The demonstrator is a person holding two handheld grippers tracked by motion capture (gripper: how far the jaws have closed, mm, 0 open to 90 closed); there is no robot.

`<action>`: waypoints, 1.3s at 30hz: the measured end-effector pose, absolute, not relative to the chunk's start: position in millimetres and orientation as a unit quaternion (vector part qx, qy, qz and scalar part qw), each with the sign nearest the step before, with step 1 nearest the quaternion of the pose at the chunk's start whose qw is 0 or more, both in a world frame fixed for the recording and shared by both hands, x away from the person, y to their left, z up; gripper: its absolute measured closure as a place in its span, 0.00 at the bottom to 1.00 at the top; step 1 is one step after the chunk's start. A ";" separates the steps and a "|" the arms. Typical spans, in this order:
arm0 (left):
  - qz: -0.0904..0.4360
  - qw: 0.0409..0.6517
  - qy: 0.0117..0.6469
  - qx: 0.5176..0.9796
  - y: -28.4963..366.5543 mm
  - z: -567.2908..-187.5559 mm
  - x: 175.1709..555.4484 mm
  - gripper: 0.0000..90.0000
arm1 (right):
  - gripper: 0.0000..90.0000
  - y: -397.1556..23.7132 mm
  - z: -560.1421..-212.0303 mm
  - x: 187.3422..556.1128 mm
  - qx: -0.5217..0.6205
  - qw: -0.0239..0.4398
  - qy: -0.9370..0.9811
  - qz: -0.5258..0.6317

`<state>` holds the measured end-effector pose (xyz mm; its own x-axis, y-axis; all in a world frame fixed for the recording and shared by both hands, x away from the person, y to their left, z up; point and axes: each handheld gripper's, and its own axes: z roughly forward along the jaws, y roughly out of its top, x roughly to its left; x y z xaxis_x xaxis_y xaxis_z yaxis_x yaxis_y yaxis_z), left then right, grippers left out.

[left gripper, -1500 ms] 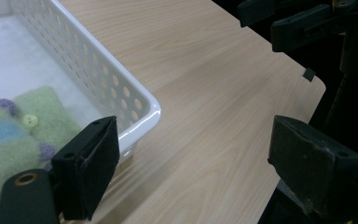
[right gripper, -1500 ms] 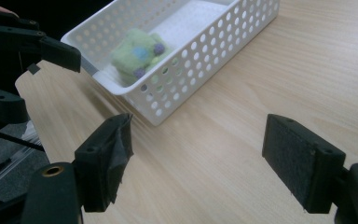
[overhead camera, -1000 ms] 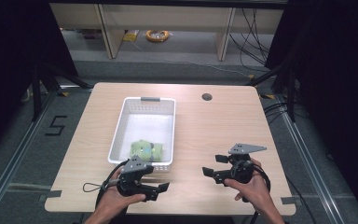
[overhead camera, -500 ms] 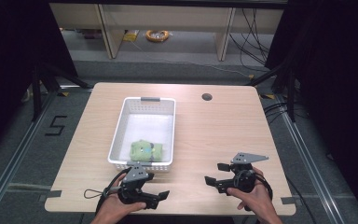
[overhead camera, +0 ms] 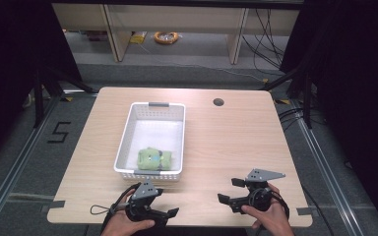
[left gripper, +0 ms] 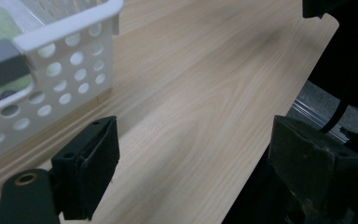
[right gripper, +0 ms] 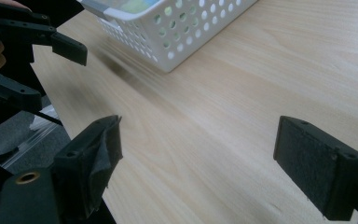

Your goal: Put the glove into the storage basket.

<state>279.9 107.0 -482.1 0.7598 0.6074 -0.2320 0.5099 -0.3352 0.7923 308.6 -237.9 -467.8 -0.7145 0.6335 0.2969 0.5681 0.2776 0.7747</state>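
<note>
— Where did we have the crumpled green cloth (overhead camera: 153,160)?

— In the near end of the white perforated plastic basket (overhead camera: 124,142), just beyond our left gripper (overhead camera: 163,212); its long axis probably ran left to right.

— And the right gripper (overhead camera: 228,190)?

— Farther right, low over the pale wooden table (overhead camera: 236,142). Its jaws had just been opening, empty; the left's gaped empty too.

One white basket (overhead camera: 150,142) sits on one wooden table (overhead camera: 236,142) — one green bundle (overhead camera: 153,159) inside it (its make-up unclear) — and two grippers: left gripper (overhead camera: 170,215), right gripper (overhead camera: 230,190)
</note>
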 end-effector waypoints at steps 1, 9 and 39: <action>0.052 0.459 0.342 0.818 107.6 -482.3 279.1 0.17 | 0.18 -238.2 -469.1 306.8 0.380 0.031 0.798 0.467; 0.057 0.447 0.335 0.827 108.2 -488.9 272.9 0.17 | 0.18 -240.5 -477.2 295.4 0.380 0.036 0.803 0.457; 0.055 0.415 0.323 0.849 105.5 -505.6 259.9 0.17 | 0.18 -242.7 -498.4 272.2 0.356 0.056 0.839 0.407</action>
